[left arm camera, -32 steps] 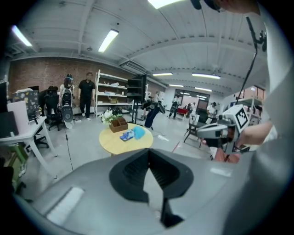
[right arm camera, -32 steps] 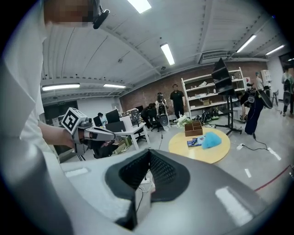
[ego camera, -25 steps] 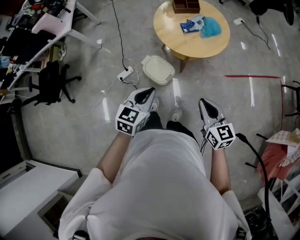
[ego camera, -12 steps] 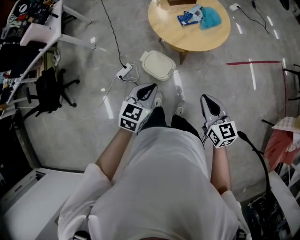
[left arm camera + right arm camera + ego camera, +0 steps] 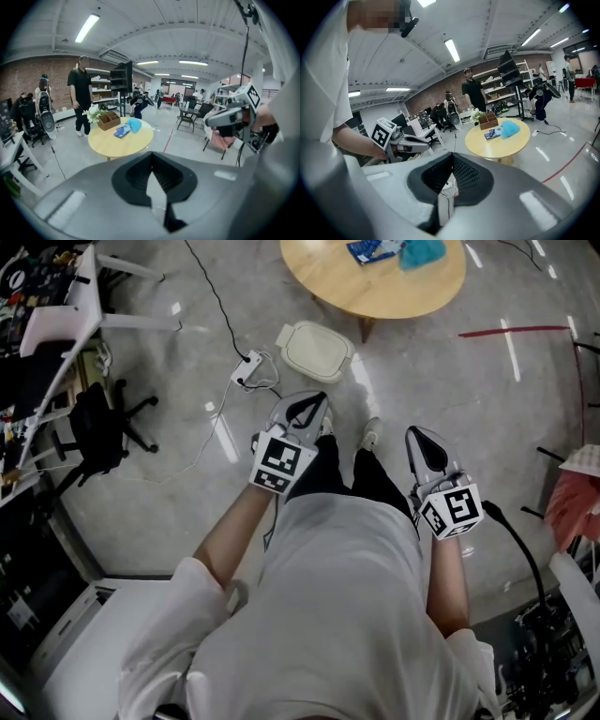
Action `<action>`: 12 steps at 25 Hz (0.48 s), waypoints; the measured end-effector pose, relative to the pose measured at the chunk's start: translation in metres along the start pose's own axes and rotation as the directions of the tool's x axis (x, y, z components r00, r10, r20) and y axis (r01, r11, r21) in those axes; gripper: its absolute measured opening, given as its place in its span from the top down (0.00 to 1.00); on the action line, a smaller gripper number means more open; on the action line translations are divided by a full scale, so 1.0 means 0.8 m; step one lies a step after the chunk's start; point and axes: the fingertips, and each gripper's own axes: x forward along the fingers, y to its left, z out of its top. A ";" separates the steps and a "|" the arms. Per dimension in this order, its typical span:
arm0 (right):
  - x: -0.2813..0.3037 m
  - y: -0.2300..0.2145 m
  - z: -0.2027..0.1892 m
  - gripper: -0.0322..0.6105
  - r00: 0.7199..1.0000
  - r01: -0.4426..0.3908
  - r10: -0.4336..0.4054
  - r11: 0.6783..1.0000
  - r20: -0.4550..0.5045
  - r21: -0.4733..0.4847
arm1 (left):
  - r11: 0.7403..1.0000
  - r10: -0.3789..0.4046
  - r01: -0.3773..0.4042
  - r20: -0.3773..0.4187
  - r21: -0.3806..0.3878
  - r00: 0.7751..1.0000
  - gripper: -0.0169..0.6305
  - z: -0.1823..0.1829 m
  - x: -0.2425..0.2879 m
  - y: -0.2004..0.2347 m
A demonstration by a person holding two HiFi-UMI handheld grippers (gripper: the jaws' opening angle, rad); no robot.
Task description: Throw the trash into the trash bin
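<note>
Head view puts the task at its start, I judge: my left gripper (image 5: 307, 409) and right gripper (image 5: 427, 448) are both closed and empty. The blue trash (image 5: 420, 251) lies on the round table (image 5: 375, 292). The trash bin (image 5: 316, 351) stands beside it, lid down.

The top edge cuts off the round table (image 5: 375, 292) and blue items (image 5: 424, 251).

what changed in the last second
The view slid: the round table and white bin sit higher in the head view, the table now cut off at the top. Nothing was taken or released. Left hand-held gripper and right hand-held gripper stay shut, empty.
</note>
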 end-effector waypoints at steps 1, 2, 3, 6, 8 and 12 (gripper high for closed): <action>0.001 -0.001 -0.003 0.95 1.000 0.003 -0.003 1.000 -0.002 0.007 | 1.000 -0.014 0.014 0.007 0.007 1.000 0.97 -0.001 0.006 0.000; 0.002 -0.001 -0.006 0.95 1.000 0.007 -0.006 1.000 -0.004 0.013 | 1.000 -0.026 0.026 0.012 0.010 1.000 0.97 -0.003 0.012 0.000; 0.002 -0.002 -0.008 0.95 1.000 0.010 -0.010 1.000 -0.007 0.020 | 0.999 -0.037 0.036 0.014 0.012 0.999 0.97 -0.005 0.018 0.000; 0.006 -0.007 -0.018 0.95 1.000 0.024 -0.023 0.999 -0.013 0.037 | 0.998 -0.058 0.057 0.006 0.015 0.998 0.97 -0.014 0.036 0.002; 0.007 -0.011 -0.025 0.95 0.999 0.036 -0.035 0.998 -0.021 0.047 | 0.997 -0.074 0.074 -0.005 0.009 0.997 0.97 -0.021 0.045 0.001; 0.017 -0.022 -0.036 0.95 0.998 0.052 -0.050 0.997 -0.035 0.060 | 0.994 -0.106 0.106 -0.027 -0.009 0.994 0.97 -0.034 0.063 0.001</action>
